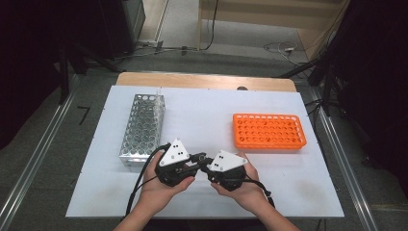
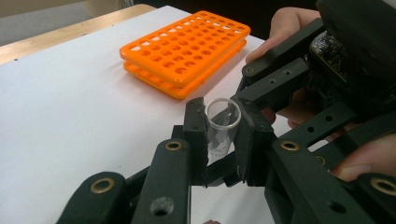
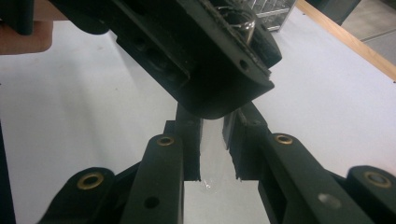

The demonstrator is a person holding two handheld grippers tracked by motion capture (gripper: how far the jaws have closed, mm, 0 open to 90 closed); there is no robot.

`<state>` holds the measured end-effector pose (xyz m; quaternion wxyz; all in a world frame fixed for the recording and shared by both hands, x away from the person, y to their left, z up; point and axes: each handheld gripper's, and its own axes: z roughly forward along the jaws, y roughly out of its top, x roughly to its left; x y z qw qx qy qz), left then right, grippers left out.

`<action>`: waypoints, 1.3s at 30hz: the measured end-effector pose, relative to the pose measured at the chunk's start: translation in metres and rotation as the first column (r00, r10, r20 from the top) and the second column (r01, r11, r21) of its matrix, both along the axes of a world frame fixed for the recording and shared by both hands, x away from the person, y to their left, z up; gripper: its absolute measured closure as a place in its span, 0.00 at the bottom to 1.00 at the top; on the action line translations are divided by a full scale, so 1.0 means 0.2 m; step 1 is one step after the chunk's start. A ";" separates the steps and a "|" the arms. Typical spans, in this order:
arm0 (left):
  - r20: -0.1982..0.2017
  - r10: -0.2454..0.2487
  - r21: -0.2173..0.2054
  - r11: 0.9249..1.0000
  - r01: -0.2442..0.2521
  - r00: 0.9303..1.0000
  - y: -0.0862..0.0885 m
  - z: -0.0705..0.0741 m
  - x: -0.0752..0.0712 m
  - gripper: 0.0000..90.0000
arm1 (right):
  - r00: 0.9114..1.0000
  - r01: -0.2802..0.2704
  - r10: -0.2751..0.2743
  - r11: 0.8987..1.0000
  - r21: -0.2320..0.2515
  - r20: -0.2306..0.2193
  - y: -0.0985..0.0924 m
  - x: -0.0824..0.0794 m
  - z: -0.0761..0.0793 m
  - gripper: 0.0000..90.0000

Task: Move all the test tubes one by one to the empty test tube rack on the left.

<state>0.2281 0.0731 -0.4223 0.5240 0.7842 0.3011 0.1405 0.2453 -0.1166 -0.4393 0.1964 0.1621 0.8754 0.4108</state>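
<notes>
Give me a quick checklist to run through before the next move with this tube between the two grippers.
1. Left gripper shut on the tube: ok, both jaws press its sides near the open rim.
2. Right gripper shut on the tube: ok, its jaws clamp the clear tube from the other end.
3. Tube intact: cannot tell, too much of it is hidden by the jaws.
4. Orange rack holes free: ok, no tubes stand in it.
5. Path to the orange rack: ok, bare white table lies between.
6. Metal rack out of the way: ok, it stands off to the left.
</notes>
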 end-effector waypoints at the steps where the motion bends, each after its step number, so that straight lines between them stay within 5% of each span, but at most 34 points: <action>1: -0.001 -0.001 -0.002 1.000 0.001 1.000 0.00 0.00 0.00 0.85 | 1.000 0.001 -0.001 1.000 0.003 -0.004 0.00 0.00 0.00 0.81; 4: 0.003 0.007 -0.011 1.000 -0.007 1.000 0.01 0.01 0.00 0.85 | 1.000 -0.006 0.006 1.000 0.017 -0.024 -0.01 0.01 0.00 0.78; 8: 0.009 0.024 -0.024 0.999 -0.024 1.000 0.05 0.02 0.01 0.85 | 0.998 -0.001 0.004 0.999 0.045 -0.057 -0.03 0.02 -0.01 0.61; 14: 0.019 0.050 -0.030 0.998 -0.050 0.999 0.10 0.04 0.03 0.85 | 0.993 0.044 -0.031 0.993 0.112 -0.113 -0.11 0.06 0.00 0.11; 17: 0.020 0.064 -0.031 0.998 -0.063 0.998 0.12 0.04 0.04 0.85 | 0.990 0.054 -0.034 0.988 0.145 -0.136 -0.18 0.08 0.00 0.00; 28: 0.040 0.132 -0.046 0.990 -0.130 0.990 0.26 0.09 0.08 0.85 | 0.989 0.107 -0.079 0.967 0.230 -0.125 -0.42 0.08 0.03 0.00; 39: 0.064 0.222 -0.033 0.975 -0.220 0.973 0.40 0.16 0.16 0.85 | 0.981 0.186 -0.163 0.947 0.263 -0.108 -0.61 0.07 0.05 0.00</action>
